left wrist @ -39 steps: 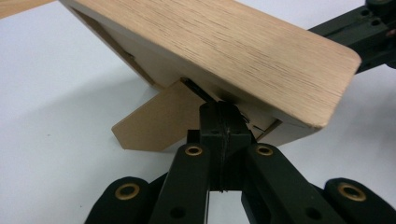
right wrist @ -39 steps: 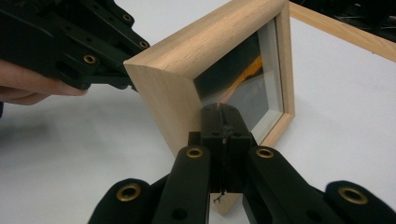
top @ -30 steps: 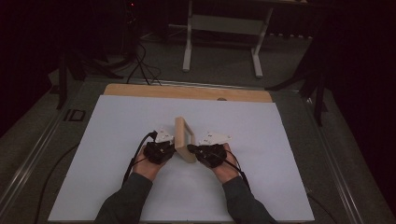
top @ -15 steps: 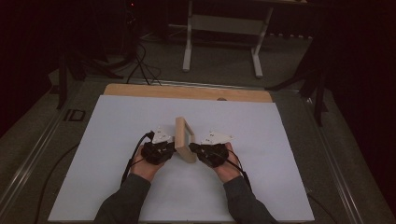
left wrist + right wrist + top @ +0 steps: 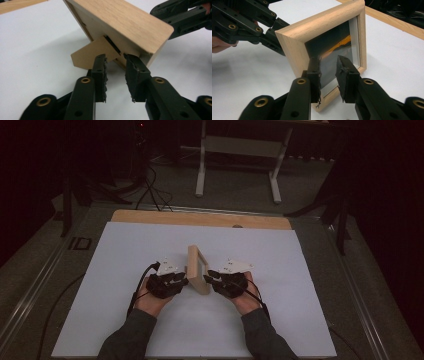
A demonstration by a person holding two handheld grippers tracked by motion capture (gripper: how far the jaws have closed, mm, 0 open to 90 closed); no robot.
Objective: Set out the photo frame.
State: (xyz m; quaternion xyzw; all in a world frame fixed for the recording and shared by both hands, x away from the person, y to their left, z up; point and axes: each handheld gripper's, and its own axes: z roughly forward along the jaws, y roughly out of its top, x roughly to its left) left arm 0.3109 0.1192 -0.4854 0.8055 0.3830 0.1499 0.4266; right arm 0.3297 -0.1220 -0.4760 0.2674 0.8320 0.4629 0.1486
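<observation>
So your light wooden picture frame with the dark glass front is standing on its own near the middle of the white tabletop, propped by the little cardboard easel flap on its back. Your left claw sits just behind it and your right claw just in front, both low in the high view. Both claws have just been opening and now they're released: in the left gripper view the pads gape right by the flap with nothing pinched, and in the right gripper view the pads are parted in front of the glass, gripping nothing.

What I'd watch: you're super close on both sides. Pull back crooked and a pad could snag the flap or clip the frame's edge, and it looks like it'd tip over pretty easily. That flap doesn't look like much of a support, either. Back straight out.
</observation>
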